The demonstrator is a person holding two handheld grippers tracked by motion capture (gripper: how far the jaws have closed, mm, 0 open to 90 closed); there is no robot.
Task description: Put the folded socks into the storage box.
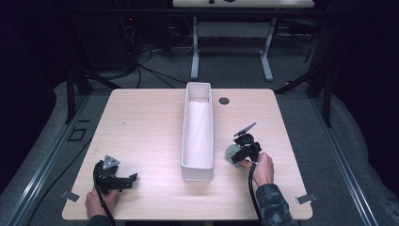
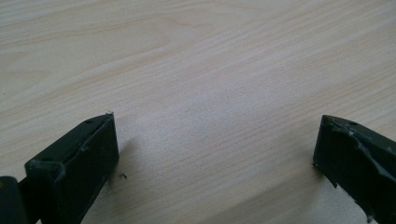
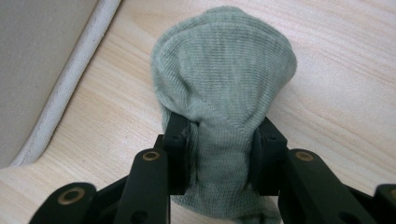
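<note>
At the lower right of the high view, the right gripper (image 1: 237, 153) is pinching a bundled grey-green sock (image 1: 231, 152) — soft ribbed knit, rounded like a bulb — against the pale wood-grain table (image 1: 141, 117), just beside a long, narrow white bin (image 1: 197, 134). At the lower left, the left gripper (image 1: 134, 178) is lying low over bare wood, its blunt black jaws standing wide apart — nothing between them.

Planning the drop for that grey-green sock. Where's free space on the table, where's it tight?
Free: the light wooden table left of the long white bin, up to the far edge; also the far right corner past the dark round grommet. Tight: the strip between bin and right gripper, which clamps the grey-green knitted sock.
</note>
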